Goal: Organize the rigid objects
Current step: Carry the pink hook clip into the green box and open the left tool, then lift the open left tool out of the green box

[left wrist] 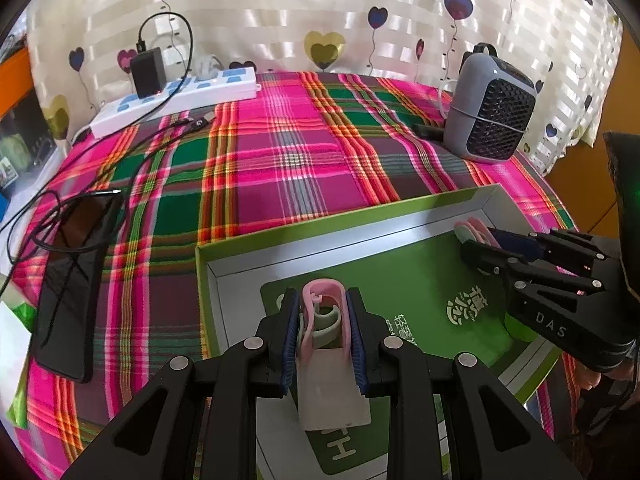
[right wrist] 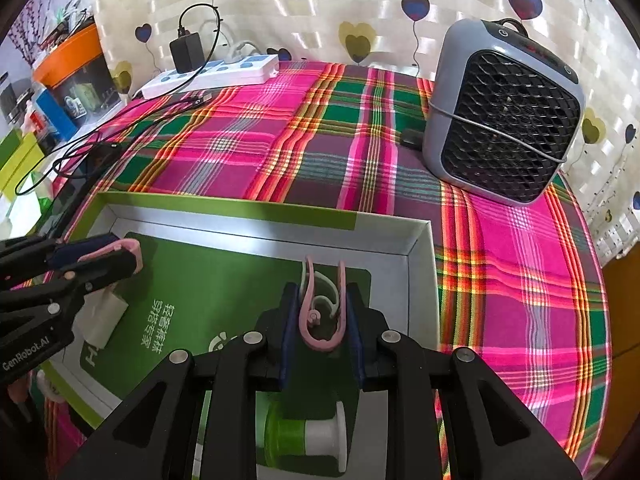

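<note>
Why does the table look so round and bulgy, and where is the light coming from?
Both views are fisheye: the plaid tablecloth bows outward and dark corners frame each picture. In the left wrist view, daylight glows through the heart curtain and glares on the box wall; the phone near the edge smears slightly. In the right wrist view, the heater looks oversized and the curtain is washed out.

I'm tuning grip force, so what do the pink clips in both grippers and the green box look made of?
Pink clip in the left gripper: pink clip, likely smooth moulded plastic, with a thin curved even-coloured strip. The right gripper holds a pink clip that looks the same. Green box: seemingly printed cardboard, with thin folded walls, plain pale inside faces and a slight sheen.
</note>
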{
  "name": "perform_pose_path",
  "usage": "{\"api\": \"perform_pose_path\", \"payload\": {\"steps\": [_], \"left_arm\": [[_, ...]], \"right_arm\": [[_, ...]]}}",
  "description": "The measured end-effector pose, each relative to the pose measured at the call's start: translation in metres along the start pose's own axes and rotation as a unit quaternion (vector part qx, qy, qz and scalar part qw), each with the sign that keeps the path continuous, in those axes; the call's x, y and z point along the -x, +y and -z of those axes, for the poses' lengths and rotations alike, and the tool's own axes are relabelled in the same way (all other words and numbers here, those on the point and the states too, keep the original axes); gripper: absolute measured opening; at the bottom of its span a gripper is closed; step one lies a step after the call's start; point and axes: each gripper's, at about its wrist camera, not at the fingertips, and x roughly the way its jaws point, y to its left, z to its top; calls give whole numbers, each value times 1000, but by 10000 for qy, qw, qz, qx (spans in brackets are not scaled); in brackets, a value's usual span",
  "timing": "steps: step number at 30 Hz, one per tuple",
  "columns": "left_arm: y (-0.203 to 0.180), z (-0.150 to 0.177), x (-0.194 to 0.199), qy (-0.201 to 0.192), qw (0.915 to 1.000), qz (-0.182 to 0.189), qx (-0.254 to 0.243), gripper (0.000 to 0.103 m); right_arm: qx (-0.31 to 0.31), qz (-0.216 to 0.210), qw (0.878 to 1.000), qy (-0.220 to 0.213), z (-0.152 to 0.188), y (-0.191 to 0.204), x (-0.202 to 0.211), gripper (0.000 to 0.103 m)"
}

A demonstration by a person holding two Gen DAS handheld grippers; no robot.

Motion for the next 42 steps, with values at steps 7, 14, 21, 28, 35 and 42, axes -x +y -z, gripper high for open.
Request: {"api": "perform_pose_path", "payload": {"steps": [7, 14, 21, 28, 35, 42], "left_arm": [[0, 1, -4, 53, 10000, -33, 7, 22], [0, 1, -5, 60, 10000, -39, 12, 22], [-1, 1, -5, 66, 9999, -154, -21, 25], [1, 3, 1, 21, 9999, -129, 62, 34], [-4, 9, 21, -186, 9996, -224, 7, 35], [-8, 19, 45, -349, 9991, -241, -38, 35]], "right_arm": [[-20, 10, 10000, -24, 0, -1, 0, 24], [-42, 13, 10000, -53, 0, -1, 0, 24], [-47, -52, 10000, -69, 0, -1, 0, 35], [-93, -39, 9999, -133, 1, 2, 3, 46], [-178, -35, 9995, -269, 5, 2, 17, 46], [-206, -36, 9989, -430, 14, 7, 38, 46]]}}
